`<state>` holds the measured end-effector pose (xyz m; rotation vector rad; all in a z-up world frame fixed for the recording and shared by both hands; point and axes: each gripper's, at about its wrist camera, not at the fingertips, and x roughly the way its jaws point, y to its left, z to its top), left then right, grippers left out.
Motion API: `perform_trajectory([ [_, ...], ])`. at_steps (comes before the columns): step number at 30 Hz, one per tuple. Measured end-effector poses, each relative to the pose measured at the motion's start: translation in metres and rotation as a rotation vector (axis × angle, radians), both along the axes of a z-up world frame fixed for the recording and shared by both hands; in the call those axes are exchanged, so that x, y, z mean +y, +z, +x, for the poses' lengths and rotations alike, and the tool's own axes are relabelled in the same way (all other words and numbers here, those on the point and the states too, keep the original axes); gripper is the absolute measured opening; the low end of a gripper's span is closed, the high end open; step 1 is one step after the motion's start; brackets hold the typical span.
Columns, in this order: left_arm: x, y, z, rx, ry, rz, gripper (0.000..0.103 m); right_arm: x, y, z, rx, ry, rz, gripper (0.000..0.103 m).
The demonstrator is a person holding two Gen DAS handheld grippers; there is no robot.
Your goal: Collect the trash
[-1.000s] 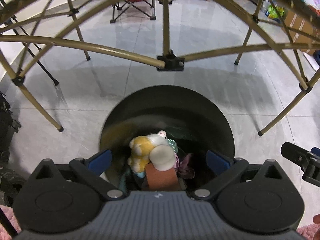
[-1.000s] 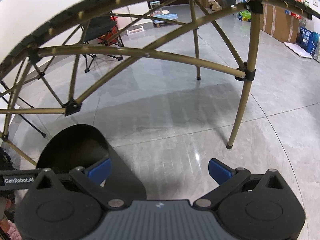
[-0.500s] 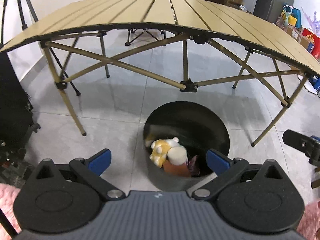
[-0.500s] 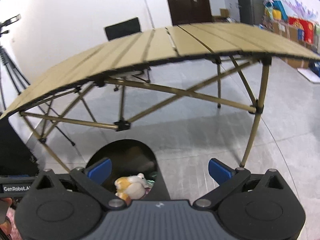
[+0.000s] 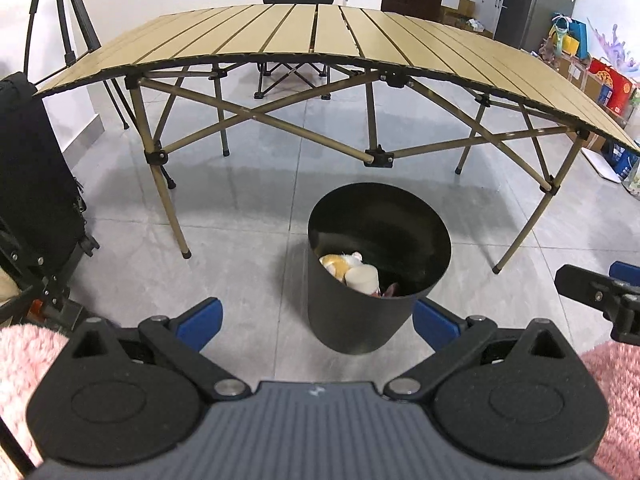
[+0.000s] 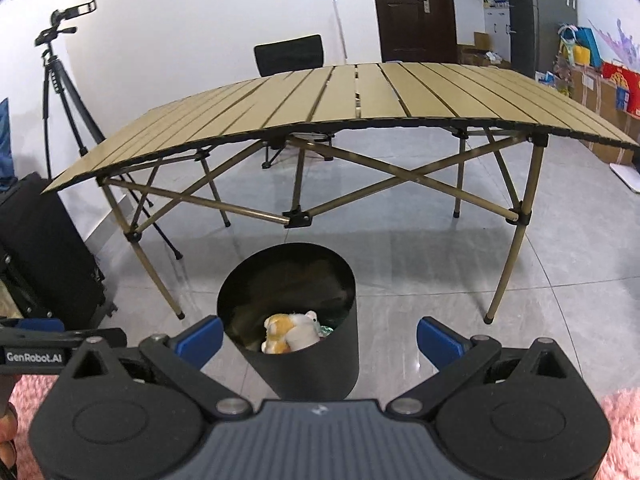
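Observation:
A black round bin [image 5: 360, 320] stands on the grey tile floor in front of a folding table; it also shows in the right wrist view [image 6: 316, 364]. Inside lie a yellow and white plush toy [image 5: 340, 262] [image 6: 280, 326], a white roll [image 5: 362, 278] and other scraps. My left gripper [image 5: 316, 318] is open and empty, above and behind the bin. My right gripper [image 6: 318, 338] is open and empty, also above and behind the bin. Its side shows at the right edge of the left wrist view [image 5: 600, 292].
A tan slatted folding table [image 5: 320, 40] [image 6: 360, 96] with crossed legs stands behind the bin. A black case [image 5: 32, 184] [image 6: 40, 248] is at the left, with a tripod [image 6: 60, 80] by the wall. A black chair [image 6: 288, 54] and boxes [image 6: 608, 84] are farther back.
Both grippers have risen and pulled back from the bin. The view went from under the table's frame to above its top. The bin now looks smaller and farther away.

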<state>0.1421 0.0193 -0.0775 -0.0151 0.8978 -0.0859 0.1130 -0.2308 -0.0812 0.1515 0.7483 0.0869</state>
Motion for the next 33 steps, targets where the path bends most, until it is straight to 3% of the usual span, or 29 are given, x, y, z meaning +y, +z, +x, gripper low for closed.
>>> perform_trajectory([
  [11,0.003,0.006,-0.021,-0.017,-0.004,-0.005,0.103,0.007,0.009,-0.023,-0.024,0.011,-0.010,0.103],
  [33,0.002,0.011,-0.024,-0.031,-0.009,-0.005,0.103,0.007,0.012,-0.029,-0.040,0.007,-0.011,0.103],
])
